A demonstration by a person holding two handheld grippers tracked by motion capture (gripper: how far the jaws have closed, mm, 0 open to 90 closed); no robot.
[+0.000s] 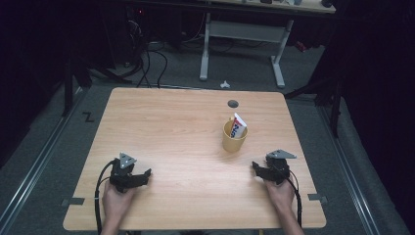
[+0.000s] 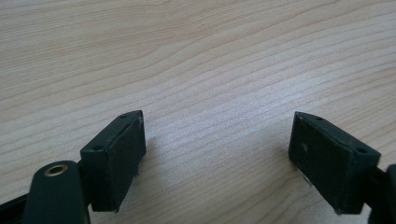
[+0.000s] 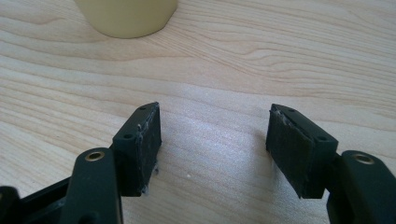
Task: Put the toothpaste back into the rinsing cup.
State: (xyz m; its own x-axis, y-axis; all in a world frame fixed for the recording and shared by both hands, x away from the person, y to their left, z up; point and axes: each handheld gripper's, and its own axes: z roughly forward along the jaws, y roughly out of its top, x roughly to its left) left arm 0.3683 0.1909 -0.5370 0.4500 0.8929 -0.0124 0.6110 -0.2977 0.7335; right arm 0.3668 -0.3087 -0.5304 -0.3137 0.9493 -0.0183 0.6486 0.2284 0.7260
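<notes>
From the high view, your left gripper sits low in the lower left of the frame, resting on the tabletop, with your hand behind it and its cable looping back toward the bottom edge. Your right gripper sits in the lower right, also down on the wood, its grey three-cornered plate uppermost. Right of centre stands a yellow cup, upright, with a white, red and blue tube leaning out of its mouth. The cup is up and to the left of your right gripper and clear of it, and well apart from your left one. A small dark round hole lies in the tabletop just above the cup.

In the left gripper view, your fingers stand wide apart, with bare wood grain in the gap between them. They grip nothing.

In the right gripper view, your fingers are likewise spread wide over bare wood and hold nothing. The rounded base of the yellow cup shows at the upper left of the frame, ahead of the fingers and not touching them.
</notes>
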